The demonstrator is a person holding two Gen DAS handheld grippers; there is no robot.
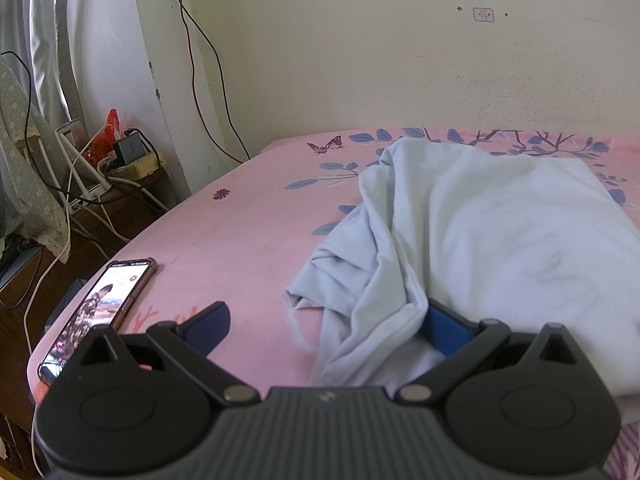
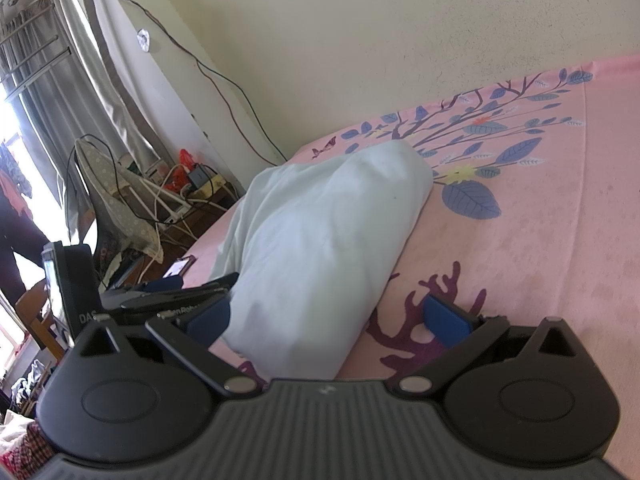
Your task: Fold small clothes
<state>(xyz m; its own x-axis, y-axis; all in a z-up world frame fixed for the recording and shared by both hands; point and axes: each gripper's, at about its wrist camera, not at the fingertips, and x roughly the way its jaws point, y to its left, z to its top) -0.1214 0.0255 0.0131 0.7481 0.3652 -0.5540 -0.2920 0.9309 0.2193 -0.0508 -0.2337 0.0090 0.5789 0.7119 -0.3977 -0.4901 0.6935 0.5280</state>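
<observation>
Two hand-held grippers spread wide, left, right, pale garment, "DA" lettering partly legible

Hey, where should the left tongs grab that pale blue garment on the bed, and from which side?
Probably the bunched sleeve edge of the pale blue garment, coming in low from the phone side. It lies loose on the pink sheet, with folds the open left tongs can pinch.
</observation>
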